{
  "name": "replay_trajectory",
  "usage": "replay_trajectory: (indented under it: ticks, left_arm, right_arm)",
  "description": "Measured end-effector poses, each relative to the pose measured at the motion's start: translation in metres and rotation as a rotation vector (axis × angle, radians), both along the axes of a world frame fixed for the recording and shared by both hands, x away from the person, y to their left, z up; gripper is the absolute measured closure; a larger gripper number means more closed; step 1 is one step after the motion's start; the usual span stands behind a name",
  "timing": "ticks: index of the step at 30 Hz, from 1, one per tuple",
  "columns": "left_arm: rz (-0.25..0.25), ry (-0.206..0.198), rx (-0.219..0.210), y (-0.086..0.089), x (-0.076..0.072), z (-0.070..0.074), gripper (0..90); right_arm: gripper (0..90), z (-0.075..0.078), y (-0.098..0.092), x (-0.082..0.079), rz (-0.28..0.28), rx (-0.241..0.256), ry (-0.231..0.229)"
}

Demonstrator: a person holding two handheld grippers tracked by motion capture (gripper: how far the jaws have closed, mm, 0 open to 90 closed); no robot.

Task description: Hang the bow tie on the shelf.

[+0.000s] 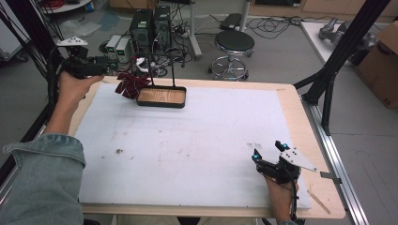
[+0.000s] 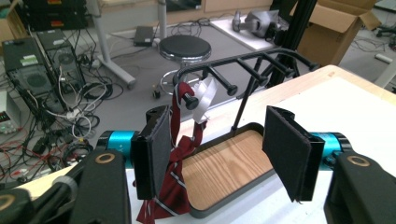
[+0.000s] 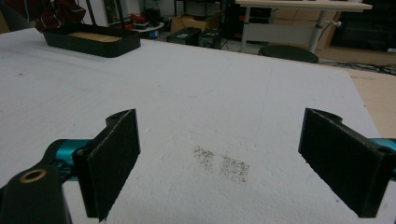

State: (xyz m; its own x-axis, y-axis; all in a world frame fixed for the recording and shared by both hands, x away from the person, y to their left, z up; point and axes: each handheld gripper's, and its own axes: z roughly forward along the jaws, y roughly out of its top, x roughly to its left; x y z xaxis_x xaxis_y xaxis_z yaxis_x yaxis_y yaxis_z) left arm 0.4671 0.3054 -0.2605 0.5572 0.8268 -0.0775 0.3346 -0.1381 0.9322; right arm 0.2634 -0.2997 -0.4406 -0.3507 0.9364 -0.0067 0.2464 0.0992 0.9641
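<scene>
White foam mat (image 1: pixel 187 150): bare between right gripper (image 3: pixel 219 163) spread fingers | left gripper (image 2: pixel 224 154) parted; maroon striped tie (image 2: pixel 175 158) touching left pad, hung from black rack (image 2: pixel 243 65)

The light is soft and even, with faint shadows. The white worktop (image 1: pixel 197 140) looks bright. All pictures are a bit blurry, and close jaws look fuzziest.
</scene>
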Motion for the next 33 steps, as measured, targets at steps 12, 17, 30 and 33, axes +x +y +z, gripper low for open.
replay_trajectory:
  ticks: [12, 17, 30, 33]
  left_arm:
    - [-0.015, -0.081, -0.029, 0.004, -0.051, 0.007, 34.3]
    - [0.006, -0.105, -0.026, 0.003, -0.074, 0.004, 29.0]
    - [0.022, -0.171, -0.037, 0.001, -0.123, -0.013, 28.3]
    - [0.031, -0.174, -0.036, -0.001, -0.132, -0.021, 27.9]
  right_arm:
    - [11.6, 0.0, 0.0, 0.0, -0.002, -0.001, 0.0]
    - [11.6, 0.0, 0.0, 0.0, -0.005, 0.001, 0.002]
    - [11.6, 0.0, -0.001, 0.001, -0.005, 0.005, -0.003]
    - [11.6, 0.0, -0.001, 0.001, -0.005, 0.006, -0.003]
